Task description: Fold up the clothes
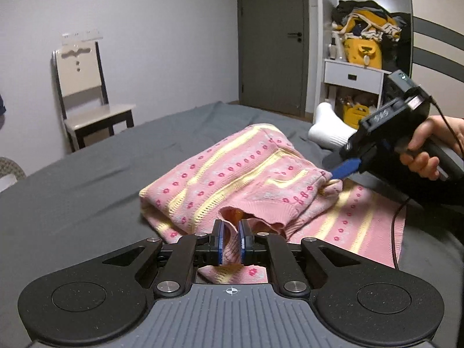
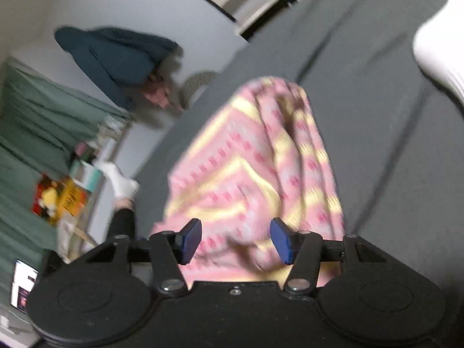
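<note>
From the left wrist view, the left tool sits low over a grey bed, its two blue pads drawn narrow and pinching a fold of the pink knitted sweater between them. The sweater, pink with yellow stripes and small red motifs, lies bunched near the middle of the bed; a flatter part of it spreads out to the right, under a black cable. Further right, the right tool comes in from the side, held by a hand, with one blue pad touching the sweater's raised right edge; from here I cannot tell how far its pads stand apart. A foot in a white sock rests on the bed just behind that tool. Against the far wall stand a chair, a grey door and a white shelf piled with yellow and dark things.

The right wrist view is tilted and blurred. Here the right tool stands wide, its blue pads well apart on either side of the sweater, with nothing gripped between them. The sweater rises in a heap just ahead of the pads on the grey bed. The white sock shows at the upper right edge.
</note>
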